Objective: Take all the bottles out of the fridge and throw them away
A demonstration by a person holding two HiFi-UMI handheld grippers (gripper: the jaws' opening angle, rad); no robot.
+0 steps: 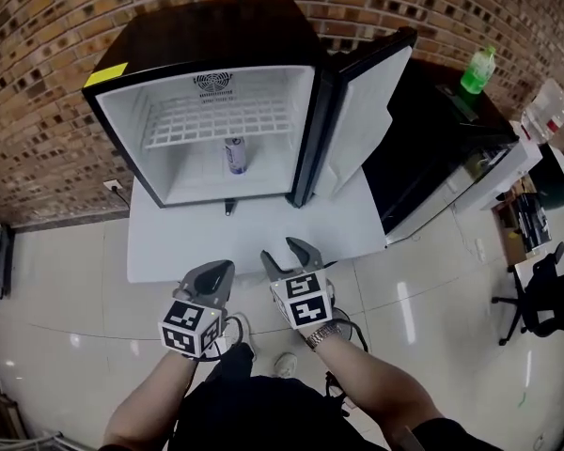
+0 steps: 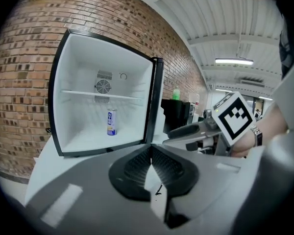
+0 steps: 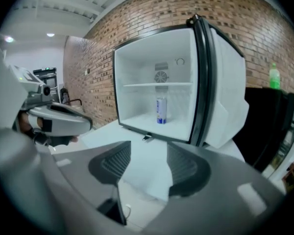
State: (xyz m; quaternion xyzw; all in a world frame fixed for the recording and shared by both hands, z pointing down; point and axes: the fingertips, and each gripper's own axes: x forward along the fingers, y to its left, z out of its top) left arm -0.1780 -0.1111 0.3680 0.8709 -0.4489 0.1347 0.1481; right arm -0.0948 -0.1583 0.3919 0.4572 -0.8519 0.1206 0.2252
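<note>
A small fridge [image 1: 207, 40] stands open on a low white platform [image 1: 169, 242], its door [image 1: 362, 111] swung to the right. One slim white-and-blue bottle [image 1: 235, 155] stands upright on the fridge floor under a wire shelf; it also shows as the bottle [image 2: 111, 122] and the bottle [image 3: 160, 111] in the gripper views. Both grippers hover side by side in front of the platform, well short of the fridge. My left gripper [image 1: 221, 271] is shut, its pads [image 2: 137, 163] meeting at the tips with nothing between them. My right gripper [image 1: 284, 255] is open and holds nothing.
A green bottle [image 1: 477, 69] stands on a black cabinet [image 1: 432, 139] to the right of the fridge. A brick wall [image 1: 38, 64] runs behind. A black office chair [image 1: 545, 299] is at the far right. The floor is pale tile [image 1: 66, 280].
</note>
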